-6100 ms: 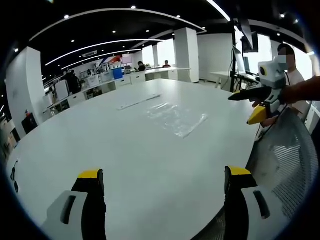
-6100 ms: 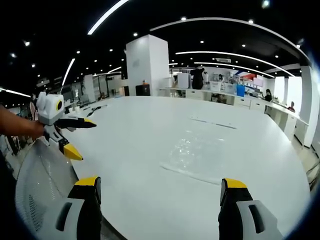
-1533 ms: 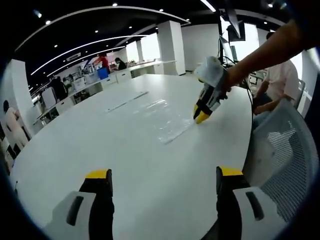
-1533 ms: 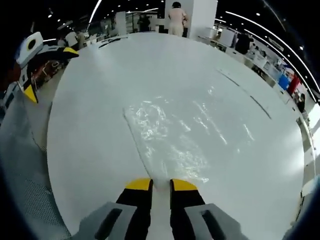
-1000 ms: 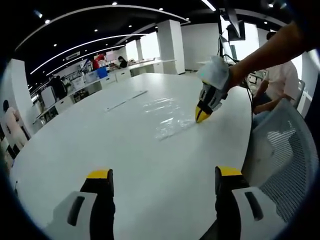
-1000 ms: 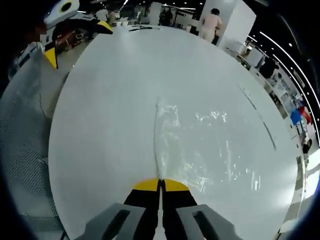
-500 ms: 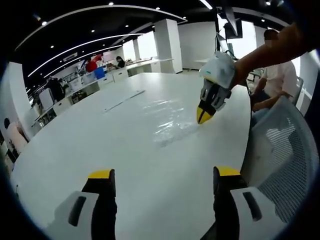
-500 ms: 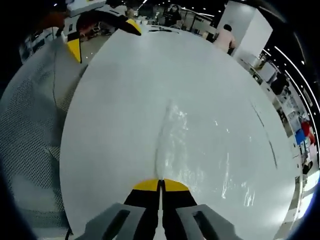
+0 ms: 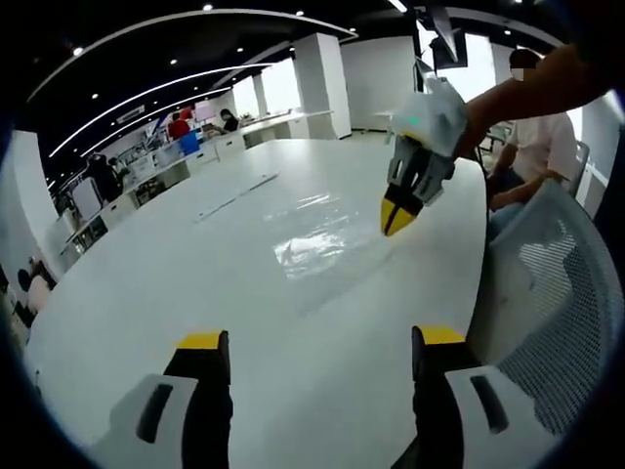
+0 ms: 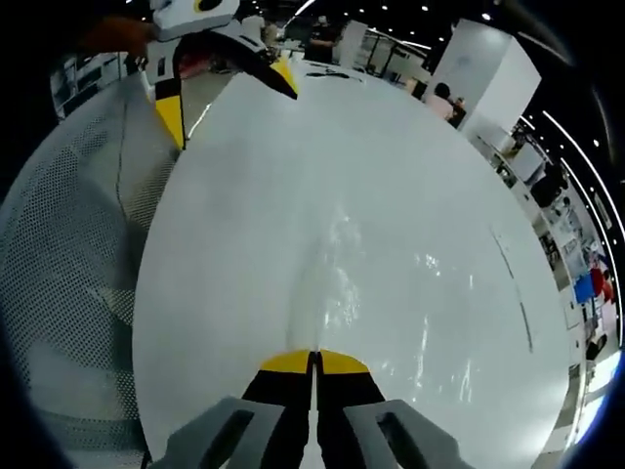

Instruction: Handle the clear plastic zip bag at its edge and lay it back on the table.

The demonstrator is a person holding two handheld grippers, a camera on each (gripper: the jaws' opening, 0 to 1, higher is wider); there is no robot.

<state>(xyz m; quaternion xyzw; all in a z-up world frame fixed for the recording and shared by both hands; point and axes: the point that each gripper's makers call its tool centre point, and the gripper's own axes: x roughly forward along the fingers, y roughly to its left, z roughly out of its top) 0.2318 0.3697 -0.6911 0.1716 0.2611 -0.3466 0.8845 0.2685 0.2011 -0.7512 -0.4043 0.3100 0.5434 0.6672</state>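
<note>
- The left gripper (image 9: 314, 354) is waiting low at the near edge of the white table (image 9: 146, 264), its yellow-tipped jaws spread wide and holding nothing; it is probably standing by so the other tool can work the bag alone.
- In the right gripper view this same tool (image 10: 229, 73) is showing at the upper left, beside the grey mesh chair back (image 10: 68, 254), well apart from the bag.
- A thin strip (image 9: 237, 193) is lying further back on the table, apart from the bag and not involved.
- The clear plastic zip bag (image 9: 327, 239) is lying mostly on the tabletop near the middle, with its near edge rising toward the other tool, so the sheet looks partly peeled off the surface.
- The right gripper (image 9: 395, 217) is hanging point-down over that edge, jaws pressed together; in its own view (image 10: 313, 360) the yellow tips are pinching the bag's edge (image 10: 314, 293), which is running up out of them as a raised crease.
- Gripping at the edge seems sensible, since thin film flat on a table offers little else to catch.
- The lay-down is not yet done: the edge is being held up.
</note>
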